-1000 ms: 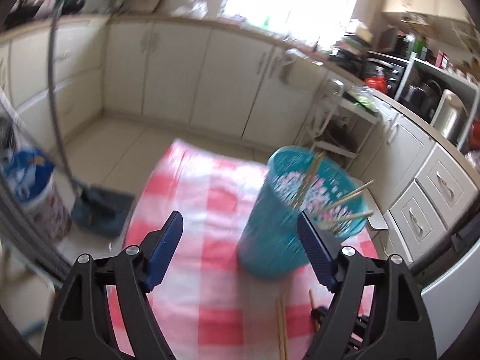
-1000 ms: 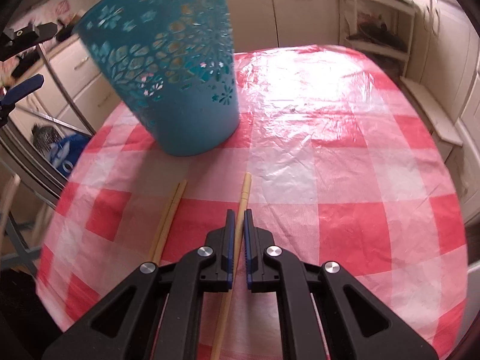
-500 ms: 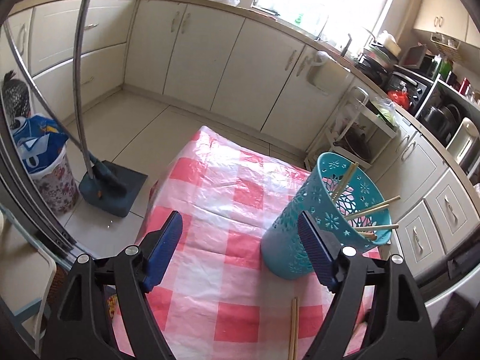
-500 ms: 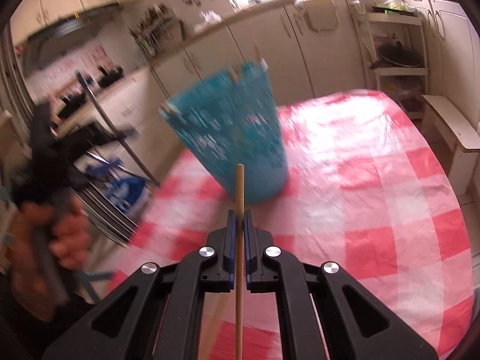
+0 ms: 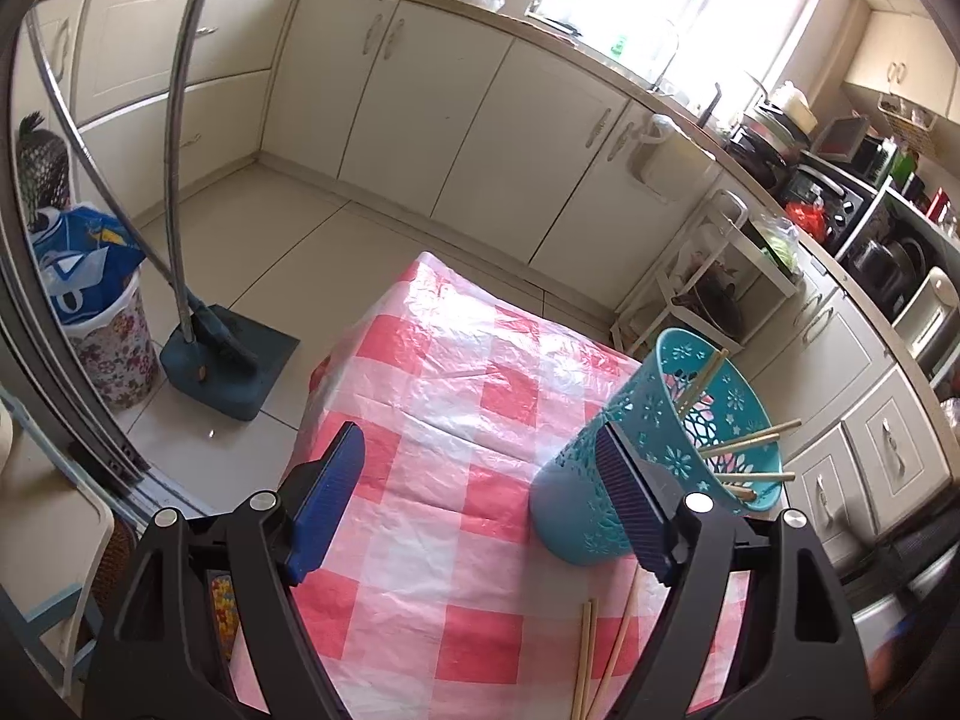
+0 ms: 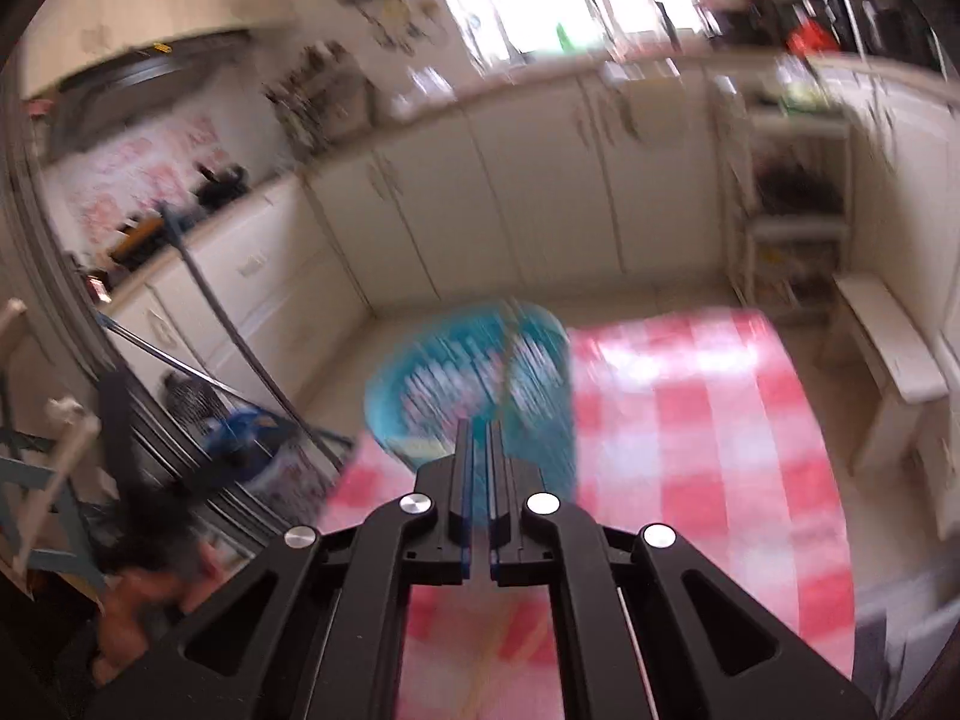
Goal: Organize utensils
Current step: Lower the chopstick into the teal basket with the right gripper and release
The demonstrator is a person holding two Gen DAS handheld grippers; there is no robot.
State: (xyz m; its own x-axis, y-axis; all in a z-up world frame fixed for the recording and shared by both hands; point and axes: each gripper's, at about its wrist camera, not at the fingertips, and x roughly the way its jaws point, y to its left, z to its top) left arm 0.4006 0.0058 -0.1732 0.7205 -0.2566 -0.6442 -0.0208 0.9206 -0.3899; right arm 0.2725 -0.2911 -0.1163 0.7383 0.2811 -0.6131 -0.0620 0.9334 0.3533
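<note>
A teal perforated basket (image 5: 660, 456) stands on the red-and-white checked tablecloth (image 5: 456, 468) and holds several wooden chopsticks (image 5: 750, 438). Loose chopsticks (image 5: 585, 654) lie on the cloth in front of it. My left gripper (image 5: 480, 504) is open and empty, raised above the table, its right finger in front of the basket. In the blurred right wrist view my right gripper (image 6: 478, 438) has its jaws nearly together, above the basket (image 6: 468, 384). A faint chopstick shape runs up from the jaws over the basket; the blur hides whether it is gripped.
Cream kitchen cabinets (image 5: 420, 120) line the walls. A blue dustpan with a metal handle (image 5: 216, 360) and a floral bin (image 5: 102, 330) stand on the floor at the left. A white shelf rack (image 5: 708, 288) is behind the table.
My right gripper lifted a chopstick off the cloth and moved up and over the basket. My left gripper rose and pulled back, so the basket looks smaller.
</note>
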